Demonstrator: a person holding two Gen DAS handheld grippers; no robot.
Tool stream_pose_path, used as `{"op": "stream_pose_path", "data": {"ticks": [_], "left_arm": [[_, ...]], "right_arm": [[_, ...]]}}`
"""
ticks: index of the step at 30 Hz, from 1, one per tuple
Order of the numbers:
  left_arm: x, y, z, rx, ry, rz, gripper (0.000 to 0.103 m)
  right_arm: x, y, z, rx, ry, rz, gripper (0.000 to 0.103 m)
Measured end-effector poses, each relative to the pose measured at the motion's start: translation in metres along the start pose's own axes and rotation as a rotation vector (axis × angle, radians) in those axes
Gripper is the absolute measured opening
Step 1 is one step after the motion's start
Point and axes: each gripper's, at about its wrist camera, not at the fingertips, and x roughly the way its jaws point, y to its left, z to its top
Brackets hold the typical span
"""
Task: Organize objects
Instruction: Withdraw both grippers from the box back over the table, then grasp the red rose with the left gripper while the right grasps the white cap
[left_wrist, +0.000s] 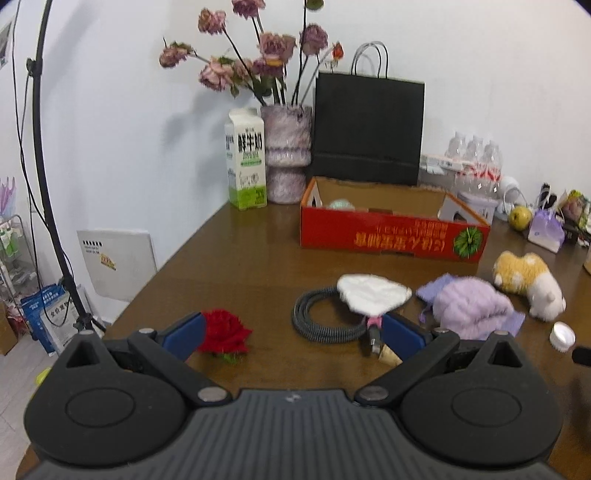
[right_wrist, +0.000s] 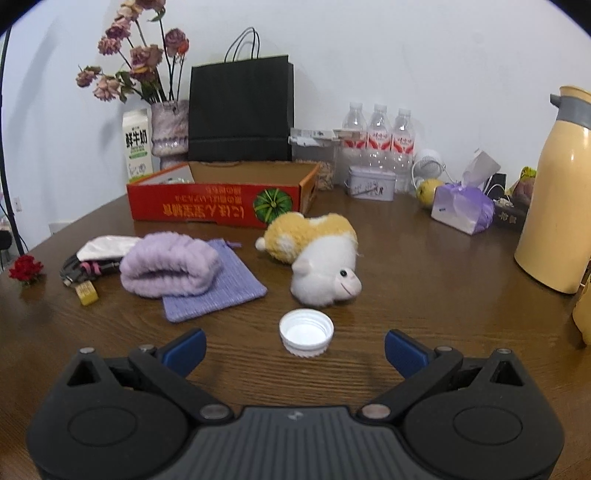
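An open red cardboard box (left_wrist: 391, 232) stands at the back of the brown table, also in the right wrist view (right_wrist: 214, 210). Loose on the table lie a red rose head (left_wrist: 223, 332), a coiled grey cable (left_wrist: 325, 317), a white pouch (left_wrist: 373, 291), a lilac fuzzy headband (right_wrist: 170, 271) on a purple knit bag (right_wrist: 221, 291), a plush sheep (right_wrist: 317, 258) and a white bottle cap (right_wrist: 306, 330). My left gripper (left_wrist: 293, 332) is open above the table, its left finger beside the rose. My right gripper (right_wrist: 295, 349) is open, with the cap just ahead between the fingers.
A milk carton (left_wrist: 245, 158), a vase of dried flowers (left_wrist: 286, 151) and a black paper bag (left_wrist: 369, 129) stand at the back. Water bottles (right_wrist: 376, 136), a tin (right_wrist: 371, 182), a tissue pack (right_wrist: 461, 208) and a tall yellow thermos (right_wrist: 557, 192) stand at the right. A lamp stand (left_wrist: 44, 184) rises left of the table.
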Motion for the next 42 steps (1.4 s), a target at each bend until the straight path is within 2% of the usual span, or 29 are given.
{"op": "stream_pose_path", "data": {"ticks": [4, 13, 20, 27, 32, 35, 42], "left_arm": [[0.004, 0.005, -0.011, 0.014, 0.042, 0.004, 0.103], [0.015, 0.021, -0.028, 0.036, 0.112, 0.028, 0.103], [0.026, 0.041, -0.036, 0.036, 0.162, 0.051, 0.103], [0.045, 0.051, -0.04, 0.061, 0.225, 0.052, 0.103], [0.061, 0.06, -0.033, 0.048, 0.231, 0.043, 0.103], [0.075, 0.073, -0.028, -0.002, 0.238, 0.013, 0.103], [0.09, 0.078, -0.02, -0.004, 0.233, 0.025, 0.103]], "right_arm": [[0.013, -0.002, -0.002, -0.034, 0.041, 0.003, 0.101], [0.047, -0.016, 0.002, -0.014, 0.121, 0.04, 0.084], [0.055, -0.017, 0.007, -0.01, 0.112, 0.063, 0.075], [0.055, -0.015, 0.008, -0.017, 0.111, 0.062, 0.074], [0.055, -0.015, 0.008, -0.016, 0.112, 0.062, 0.074], [0.056, -0.015, 0.008, -0.016, 0.112, 0.061, 0.075], [0.057, -0.017, 0.008, -0.009, 0.116, 0.05, 0.08]]}}
